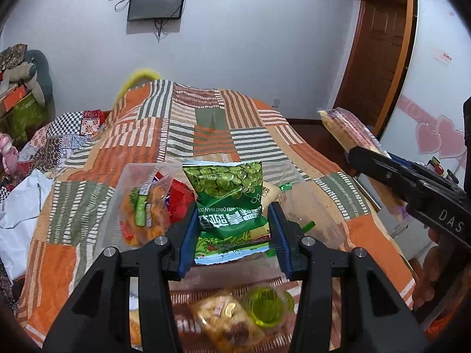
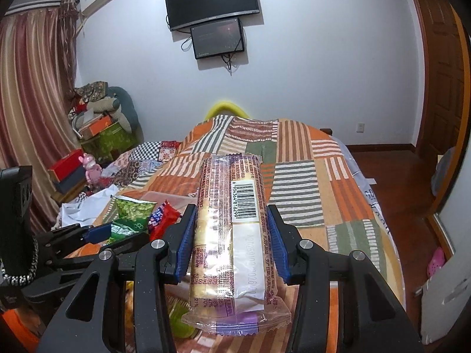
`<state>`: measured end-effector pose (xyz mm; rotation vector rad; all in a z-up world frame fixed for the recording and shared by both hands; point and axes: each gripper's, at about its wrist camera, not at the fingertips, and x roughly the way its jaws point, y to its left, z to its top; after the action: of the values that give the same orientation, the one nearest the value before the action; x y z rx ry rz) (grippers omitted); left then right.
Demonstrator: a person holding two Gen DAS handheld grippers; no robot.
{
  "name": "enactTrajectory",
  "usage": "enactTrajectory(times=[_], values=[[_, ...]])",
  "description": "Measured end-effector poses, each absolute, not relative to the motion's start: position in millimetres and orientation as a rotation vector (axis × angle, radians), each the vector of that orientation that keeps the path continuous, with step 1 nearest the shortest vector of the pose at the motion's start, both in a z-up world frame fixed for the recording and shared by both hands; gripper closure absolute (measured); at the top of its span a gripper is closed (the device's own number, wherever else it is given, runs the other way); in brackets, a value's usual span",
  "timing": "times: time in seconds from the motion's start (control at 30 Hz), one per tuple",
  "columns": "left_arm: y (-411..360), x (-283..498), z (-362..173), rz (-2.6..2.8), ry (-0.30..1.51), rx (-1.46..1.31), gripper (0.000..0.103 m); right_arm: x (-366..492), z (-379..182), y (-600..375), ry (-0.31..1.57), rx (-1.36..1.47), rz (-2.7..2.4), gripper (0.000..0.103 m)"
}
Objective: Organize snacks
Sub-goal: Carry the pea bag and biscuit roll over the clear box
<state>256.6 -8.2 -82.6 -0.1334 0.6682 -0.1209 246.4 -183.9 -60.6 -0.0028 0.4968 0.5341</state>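
Observation:
My left gripper [image 1: 232, 214] is shut on a green pea snack bag [image 1: 232, 203], held upright above the bed; the bag [image 2: 131, 211] also shows at the left of the right wrist view. My right gripper [image 2: 231, 216] is shut on a long clear-wrapped biscuit pack [image 2: 232, 235] with a barcode. That pack [image 1: 347, 131] and the right gripper [image 1: 353, 151] appear at the right of the left wrist view. A clear plastic box [image 1: 138, 176] behind the pea bag holds orange and red snack packs [image 1: 150, 209]. Below lie a nut snack pack [image 1: 226, 320] and green jelly cups [image 1: 265, 306].
A patchwork striped blanket [image 1: 206, 126] covers the bed. White cloth [image 1: 20, 206] lies at the left edge. Boxes and cushions [image 2: 100, 117] are piled by the curtain. Two screens [image 2: 215, 14] hang on the far wall. A wooden door [image 2: 441, 73] and floor are to the right.

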Motion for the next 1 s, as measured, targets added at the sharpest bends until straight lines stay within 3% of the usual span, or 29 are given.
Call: enactTrajectory(times=[0.77,1.0], values=[[-5,311,-119,-0.093,0.761,-0.130,0.057,307,-100,-147,0.660,-0.066,0.532,0.060],[-6,312,-121,-0.045,0.763,-0.106,0.052,315,-109,-144,0.714,-0.057,0.540,0.060]])
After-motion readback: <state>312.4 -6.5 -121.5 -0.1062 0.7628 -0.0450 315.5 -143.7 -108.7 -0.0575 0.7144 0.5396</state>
